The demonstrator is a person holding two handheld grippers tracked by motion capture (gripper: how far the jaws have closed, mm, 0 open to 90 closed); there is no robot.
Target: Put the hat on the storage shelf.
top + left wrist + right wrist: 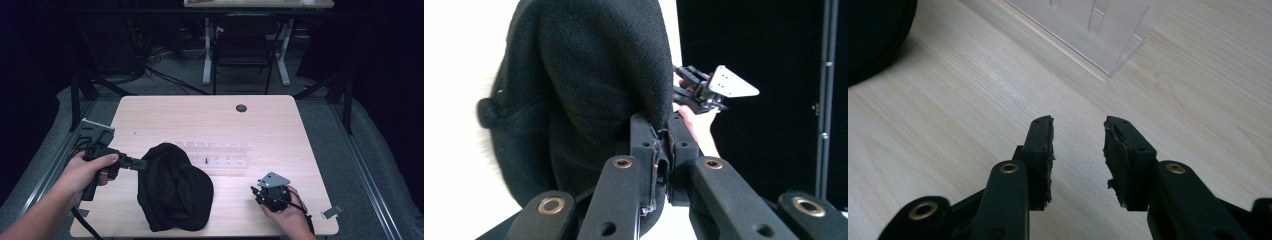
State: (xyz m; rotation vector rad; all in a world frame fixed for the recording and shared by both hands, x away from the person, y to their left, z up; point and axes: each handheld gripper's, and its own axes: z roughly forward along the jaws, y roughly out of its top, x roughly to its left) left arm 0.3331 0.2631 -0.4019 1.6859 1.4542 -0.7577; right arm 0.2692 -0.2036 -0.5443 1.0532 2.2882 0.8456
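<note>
Your left gripper (663, 137) has its jaws clamped on the edge of the black hat (172, 187). Your right gripper (1078, 145) rests low over the worktop (210, 115), jaws apart and holding nothing.

In the high view, the black cap (174, 187) covers the tabletop beneath it and hides the tips of the left gripper (141, 164) where they meet its edge left of center. The cap also overlaps the near left end of the clear plastic rack (220, 159), and a small dark item on that rack is too small to identify. In the left gripper view, the cap's top and bottom are cut off by the frame. In the right gripper view, the cap (875, 35) shows as a dark corner at upper left, and the rack (1098, 30) is cut by the top edge.
</note>
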